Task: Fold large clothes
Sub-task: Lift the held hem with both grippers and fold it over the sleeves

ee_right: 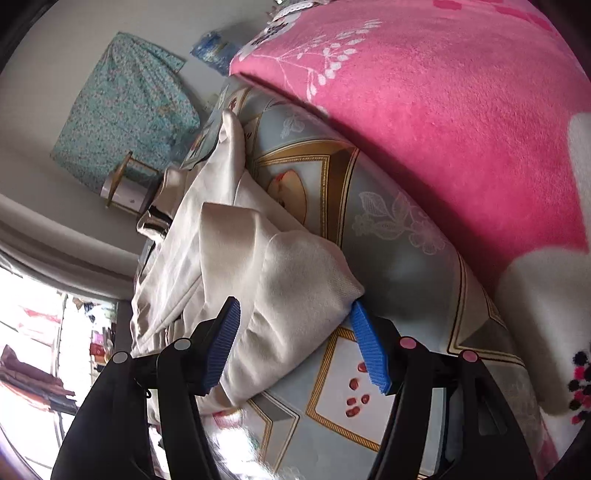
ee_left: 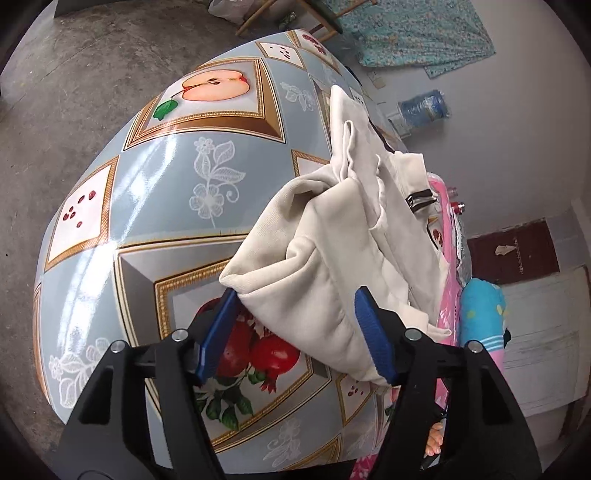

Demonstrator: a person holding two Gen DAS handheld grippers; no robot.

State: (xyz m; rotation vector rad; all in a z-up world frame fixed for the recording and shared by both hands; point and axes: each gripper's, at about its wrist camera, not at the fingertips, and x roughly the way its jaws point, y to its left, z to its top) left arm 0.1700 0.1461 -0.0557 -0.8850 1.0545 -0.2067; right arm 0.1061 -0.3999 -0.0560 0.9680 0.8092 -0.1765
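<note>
A cream-white garment (ee_left: 332,258) lies bunched in folds on the table with the fruit-print cloth (ee_left: 177,177). My left gripper (ee_left: 295,332) is open, its blue pads on either side of the garment's near folded edge. In the right wrist view the same garment (ee_right: 266,266) lies on the table (ee_right: 388,258). My right gripper (ee_right: 295,343) is open, its pads straddling the garment's near corner. A black-and-silver buckle (ee_left: 419,201) shows at the garment's far part.
A pink blanket (ee_right: 443,110) lies along the table's side, beside a blue-and-pink bundle (ee_left: 484,314). A wooden chair (ee_left: 295,14), a teal patterned cloth (ee_left: 417,33) and a water bottle (ee_left: 424,107) are beyond the table. The concrete floor (ee_left: 55,110) is at left.
</note>
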